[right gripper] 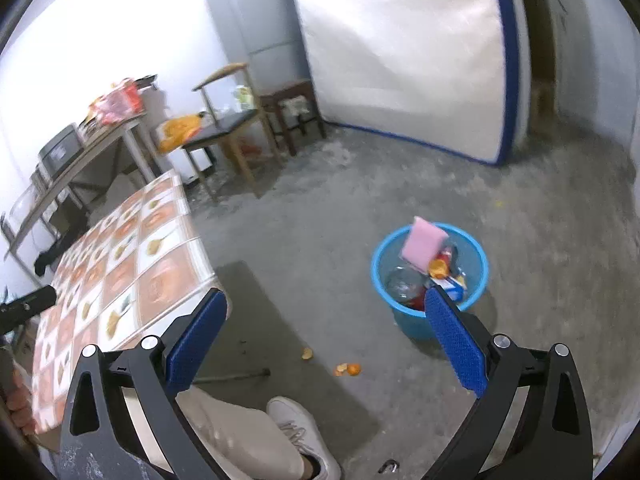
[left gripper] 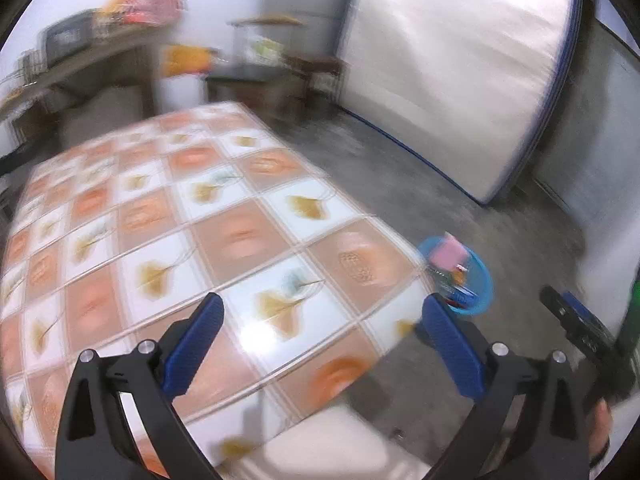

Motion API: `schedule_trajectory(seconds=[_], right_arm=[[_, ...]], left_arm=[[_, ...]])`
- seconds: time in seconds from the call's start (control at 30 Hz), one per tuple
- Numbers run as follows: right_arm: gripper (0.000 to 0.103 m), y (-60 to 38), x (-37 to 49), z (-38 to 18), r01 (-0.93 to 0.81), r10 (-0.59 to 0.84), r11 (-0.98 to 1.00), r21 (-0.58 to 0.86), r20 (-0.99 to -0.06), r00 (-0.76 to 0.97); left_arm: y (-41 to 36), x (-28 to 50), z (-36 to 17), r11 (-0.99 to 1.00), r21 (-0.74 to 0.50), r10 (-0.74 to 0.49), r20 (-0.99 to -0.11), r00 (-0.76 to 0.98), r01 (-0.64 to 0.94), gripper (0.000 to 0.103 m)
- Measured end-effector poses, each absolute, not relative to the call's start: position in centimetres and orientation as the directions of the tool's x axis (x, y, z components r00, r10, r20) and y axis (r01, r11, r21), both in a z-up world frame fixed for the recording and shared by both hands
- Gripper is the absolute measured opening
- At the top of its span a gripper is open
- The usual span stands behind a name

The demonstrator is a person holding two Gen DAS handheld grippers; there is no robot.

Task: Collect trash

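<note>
The jaws of the right gripper (right gripper: pixel 326 302) are being held wide apart with nothing between them, above the concrete floor (right gripper: pixel 304 240). Just past the right jaw's tip, the blue bin (right gripper: pixel 476 280) is standing on the floor, and it is being filled by trash: a pink sponge-like piece (right gripper: pixel 422 248) is leaning at its far rim, with a clear crumpled bottle (right gripper: pixel 402 282) and bright wrappers beneath. Orange peel scraps (right gripper: pixel 347 369) are lying on the floor between the jaws and nearer than the bin. The left gripper (left gripper: pixel 323 306) is likewise being held spread and empty, over the tile-patterned counter (left gripper: pixel 160 220), whose cloth is seen blurred. In that view the blue bin (left gripper: pixel 482 280) is partly hidden behind the right jaw's tip, on the floor beyond the counter's corner. A white mattress (right gripper: pixel 400 48) is leaning against the far wall.
</note>
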State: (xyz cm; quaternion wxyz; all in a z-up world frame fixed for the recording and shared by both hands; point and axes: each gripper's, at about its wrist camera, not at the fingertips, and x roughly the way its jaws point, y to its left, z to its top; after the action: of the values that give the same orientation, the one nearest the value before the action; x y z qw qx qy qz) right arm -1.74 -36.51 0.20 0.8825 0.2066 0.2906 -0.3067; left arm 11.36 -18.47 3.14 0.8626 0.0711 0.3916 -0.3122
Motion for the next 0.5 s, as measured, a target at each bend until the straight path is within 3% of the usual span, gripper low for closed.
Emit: schedule_trajectory(seconds=[0.17, 0.5], right_arm=[[0.095, -32.0, -1.0, 1.3, 0.633, -0.449, 0.765, 0.117, -0.609, 0.654], [0.095, -25.8, -1.1, 5.0, 0.615, -0.555, 0.789, -0.017, -0.451, 0.699]], left_arm=[[-13.4, 8.1, 4.6, 0.86, -0.069, -0.431, -0.63, 0.646, 0.506, 0.098], [-12.2, 5.6, 7.0, 0.895, 0.032, -0.374, -0.491, 0.787, 0.445, 0.098]])
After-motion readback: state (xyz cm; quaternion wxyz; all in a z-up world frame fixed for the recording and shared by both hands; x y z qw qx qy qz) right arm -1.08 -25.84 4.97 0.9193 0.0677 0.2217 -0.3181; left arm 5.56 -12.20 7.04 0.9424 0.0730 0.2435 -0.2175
